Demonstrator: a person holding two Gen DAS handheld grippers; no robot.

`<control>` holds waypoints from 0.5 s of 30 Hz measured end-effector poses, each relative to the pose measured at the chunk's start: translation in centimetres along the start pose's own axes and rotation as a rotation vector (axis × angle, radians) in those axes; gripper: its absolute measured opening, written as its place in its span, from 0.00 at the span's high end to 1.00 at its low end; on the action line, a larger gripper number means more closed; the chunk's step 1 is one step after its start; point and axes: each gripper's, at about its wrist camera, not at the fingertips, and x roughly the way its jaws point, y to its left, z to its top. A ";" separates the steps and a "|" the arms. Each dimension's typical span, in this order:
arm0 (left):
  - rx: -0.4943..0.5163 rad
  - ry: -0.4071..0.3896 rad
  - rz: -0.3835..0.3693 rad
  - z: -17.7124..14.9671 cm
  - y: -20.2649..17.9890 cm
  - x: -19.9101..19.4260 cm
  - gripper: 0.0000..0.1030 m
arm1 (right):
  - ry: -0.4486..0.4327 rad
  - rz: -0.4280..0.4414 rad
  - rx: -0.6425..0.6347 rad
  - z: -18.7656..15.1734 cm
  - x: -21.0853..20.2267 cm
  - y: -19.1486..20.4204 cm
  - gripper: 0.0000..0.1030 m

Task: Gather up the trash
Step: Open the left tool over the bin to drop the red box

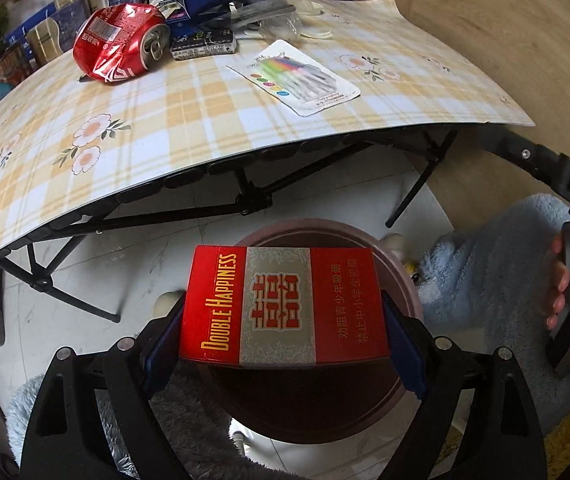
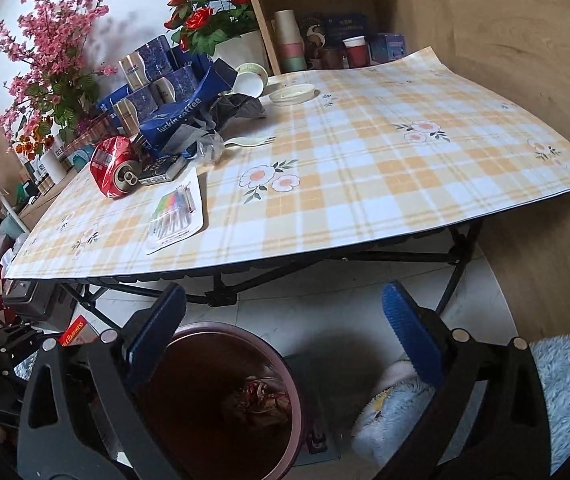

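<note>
Cigarette pack (image 1: 284,307) is clamped in the left gripper (image 1: 285,320) above the bin (image 1: 401,264); right gripper (image 2: 285,328) is spread, empty. If released off-centre, the rim gets clipped, probably.

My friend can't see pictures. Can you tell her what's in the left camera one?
The left tongs grip a red cigarette box above a round bin on the floor. Behind it stands a folding table with a checked cloth, holding a crushed red can and a pack of pens.
</note>
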 end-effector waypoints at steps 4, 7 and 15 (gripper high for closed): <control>-0.049 -0.054 -0.014 0.1 1.0 -1.2 0.11 | 0.009 0.008 -0.002 -0.2 0.0 0.1 0.06; -0.111 -0.087 -0.025 0.2 2.1 -1.9 0.11 | 0.014 0.006 0.002 -0.2 0.2 0.1 0.06; -0.374 -0.353 0.067 -0.9 6.3 -7.0 0.11 | 0.031 0.020 0.001 -0.3 0.6 0.1 0.06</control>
